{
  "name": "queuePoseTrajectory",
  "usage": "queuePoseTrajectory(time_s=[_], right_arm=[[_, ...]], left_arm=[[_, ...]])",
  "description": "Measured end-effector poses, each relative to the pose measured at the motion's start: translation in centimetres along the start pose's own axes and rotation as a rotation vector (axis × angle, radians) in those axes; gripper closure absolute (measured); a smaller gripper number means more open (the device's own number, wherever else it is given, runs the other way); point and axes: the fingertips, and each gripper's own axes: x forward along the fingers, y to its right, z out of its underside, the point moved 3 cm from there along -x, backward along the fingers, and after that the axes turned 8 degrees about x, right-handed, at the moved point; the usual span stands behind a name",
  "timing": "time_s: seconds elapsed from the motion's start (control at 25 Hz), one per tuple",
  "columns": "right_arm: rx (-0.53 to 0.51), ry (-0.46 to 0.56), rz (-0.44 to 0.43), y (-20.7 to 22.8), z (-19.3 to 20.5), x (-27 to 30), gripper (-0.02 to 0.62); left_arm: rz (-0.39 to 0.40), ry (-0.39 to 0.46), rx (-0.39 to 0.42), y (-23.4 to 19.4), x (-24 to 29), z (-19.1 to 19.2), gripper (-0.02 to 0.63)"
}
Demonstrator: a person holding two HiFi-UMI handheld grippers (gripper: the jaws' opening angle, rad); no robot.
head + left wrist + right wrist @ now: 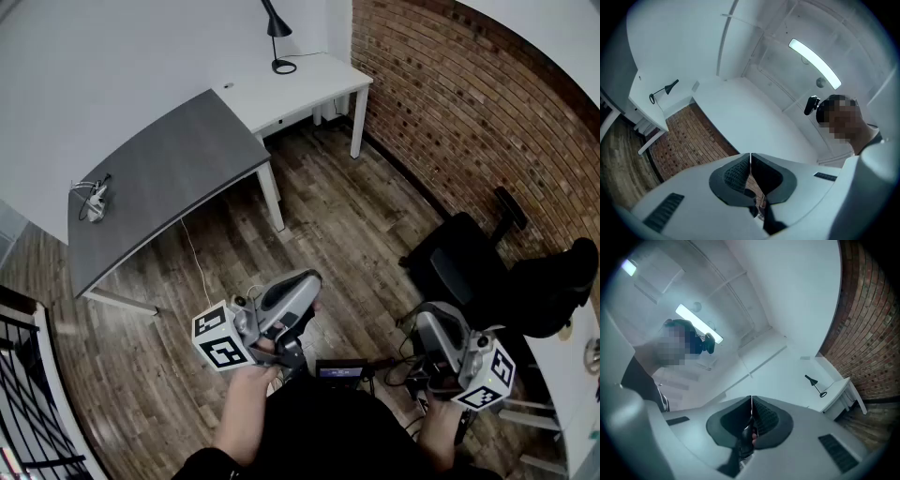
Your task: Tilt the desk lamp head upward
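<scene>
Left hand-held gripper (750,161) and right hand-held gripper (751,404) are both hovering clenched, gripping nothing, well apart from the black desk lamp (277,28) standing on the white surface (319,82).

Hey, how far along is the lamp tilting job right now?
Done: nothing; the black cone-headed desk lamp stands untouched on the white desk by the brick wall. In hand: nothing; the left gripper and right gripper are shut and empty, far from the desk. Left: walk over, take the lamp head, tilt it upward.
</scene>
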Motion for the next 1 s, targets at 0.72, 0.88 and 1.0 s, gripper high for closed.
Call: queuePoseTrajectory(time_s=[0.72,0.88,1.0], right_arm=[[-0.005,-0.019,0.009,0.2,0.8,1.2,0.578],[0.006,-0.017,0.017,0.3,1.0,1.6,0.578],[0.004,-0.026,0.013,0.3,1.0,2.0,0.578]], left_arm=[[0.001,-0.012,0.01,-0.9,-0.4,-0.8,0.584],[-0.003,-0.01,0.007,-1.1,-0.6,-0.9,0.584],[-0.009,-0.003,0.01,-1.4,-0.8,-1.3,0.584]])
